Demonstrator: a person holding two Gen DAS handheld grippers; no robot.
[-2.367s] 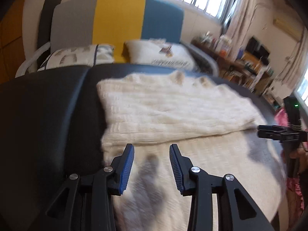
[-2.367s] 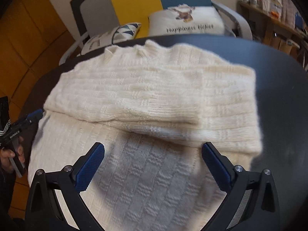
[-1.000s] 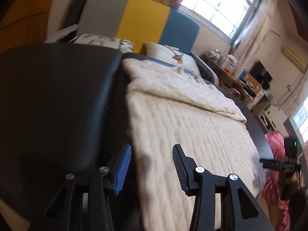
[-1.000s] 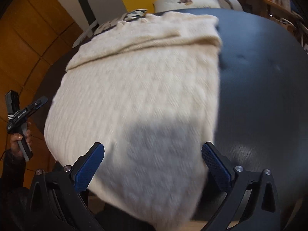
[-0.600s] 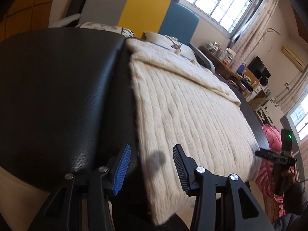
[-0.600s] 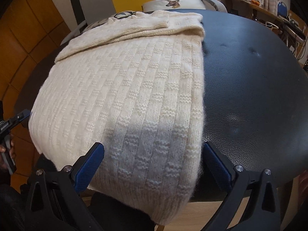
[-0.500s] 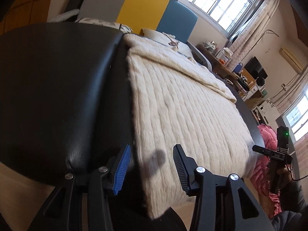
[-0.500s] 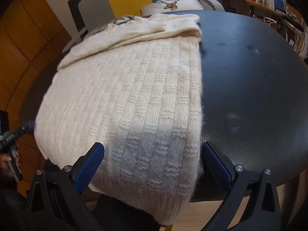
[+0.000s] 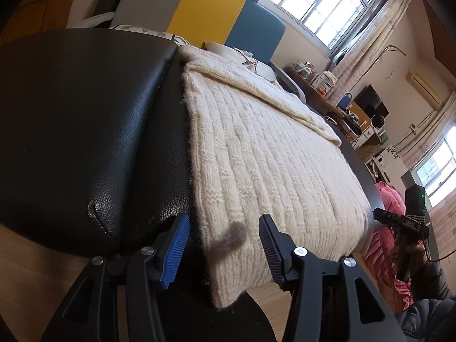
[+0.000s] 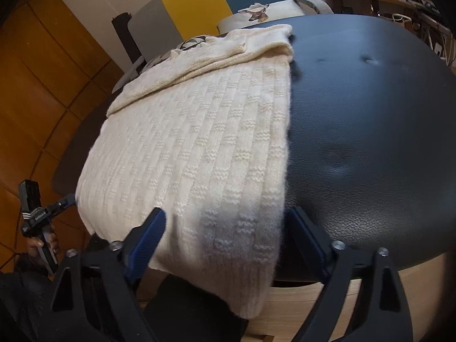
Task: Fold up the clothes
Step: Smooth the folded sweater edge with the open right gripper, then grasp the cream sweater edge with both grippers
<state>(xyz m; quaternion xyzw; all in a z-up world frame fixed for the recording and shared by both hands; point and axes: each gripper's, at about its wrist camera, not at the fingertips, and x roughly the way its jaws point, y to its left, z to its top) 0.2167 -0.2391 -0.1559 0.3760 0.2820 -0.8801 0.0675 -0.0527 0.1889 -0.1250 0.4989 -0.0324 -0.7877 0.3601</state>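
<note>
A cream knit sweater point(image 9: 270, 165) lies flat on the black leather table point(image 9: 85, 119), its sleeves folded across the far end and its hem hanging over the near edge. My left gripper point(image 9: 222, 249) is at the hem's left corner. Its jaws are opening, the cloth lies between them, and neither pad presses on it. My right gripper point(image 10: 228, 236) straddles the hem's right corner point(image 10: 250, 270). Its jaws are closing, and the pads stand off the knit. The sweater point(image 10: 199, 148) also fills the right wrist view. The left gripper point(image 10: 42, 213) shows there too, and the right gripper point(image 9: 399, 222) shows in the left wrist view.
A sofa with a grey, yellow and blue back point(image 9: 205, 5) and printed pillows point(image 10: 262, 11) stands behind the table. Pink cloth point(image 9: 384, 228) lies at the right. Cluttered shelves point(image 9: 342, 99) line the window wall. Orange wooden panels point(image 10: 42, 85) are on the left, light wood floor point(image 9: 42, 270) below.
Both grippers drew back from over the sweater's body to its hem at the table's near edge and dropped lower. The right jaws narrowed around the hem corner.
</note>
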